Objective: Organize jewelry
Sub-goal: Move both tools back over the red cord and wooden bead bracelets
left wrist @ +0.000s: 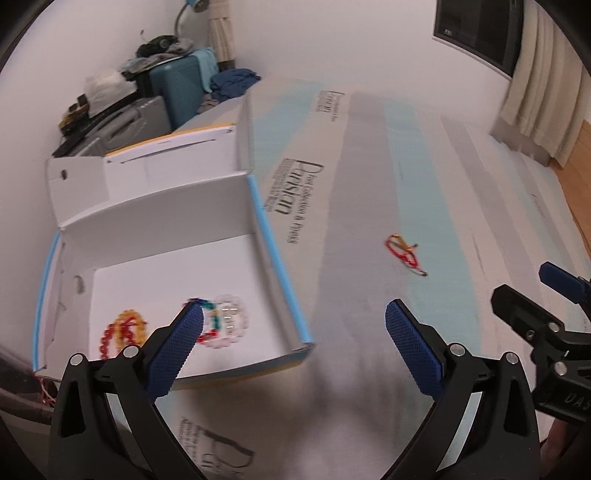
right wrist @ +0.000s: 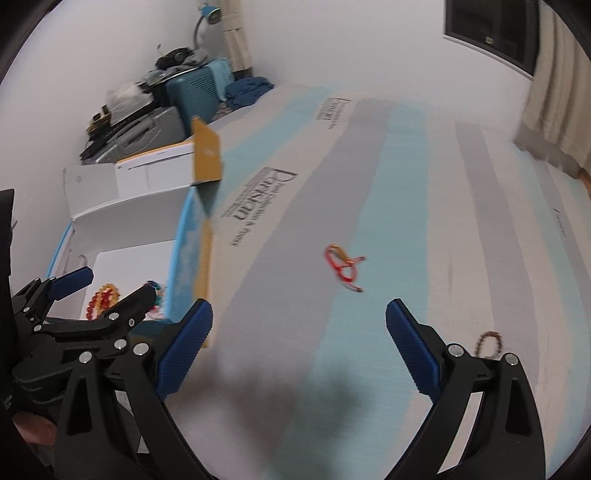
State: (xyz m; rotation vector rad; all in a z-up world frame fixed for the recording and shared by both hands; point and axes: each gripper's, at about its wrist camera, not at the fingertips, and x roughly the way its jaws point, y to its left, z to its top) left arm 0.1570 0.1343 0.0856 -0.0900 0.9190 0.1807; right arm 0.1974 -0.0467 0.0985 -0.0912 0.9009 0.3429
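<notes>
At 9 o'clock in the left wrist view, a white cardboard box (left wrist: 258, 236) with pale blue edges, open on top, lying on a striped mattress (left wrist: 369, 184) with grey and light blue bands and the printed word "Parisian". Inside the box, on its floor, from left to right: a red bead bracelet (left wrist: 110, 338), overlapped by an orange bead bracelet (left wrist: 129, 325); then a multicolour bead bracelet (left wrist: 210, 317) and, touching it, a clear bead bracelet (left wrist: 236, 321). Left gripper (left wrist: 293, 349) low in the frame, jaws spread wide, nothing between the blue pads; left pad over the box floor just beside the multicolour beads, right pad over the mattress. At 2 o'clock from it, well apart, a red cord bracelet (left wrist: 404, 254) with a gold part, lying alone on the mattress outside the box.

At 12 o'clock of the right gripper (right wrist: 299, 345) in the right wrist view, the same red cord bracelet, not touched. Jaws here also spread wide, empty. At 4 o'clock, partly hidden behind the right finger, a small brown bead bracelet (right wrist: 489, 341) on the mattress. At 11 o'clock far behind, a teal suitcase (right wrist: 195, 96) and a grey suitcase (right wrist: 147, 129) with piled things against the white wall. At 1 o'clock, a beige curtain (right wrist: 554, 110) under a dark window (right wrist: 491, 29).
</notes>
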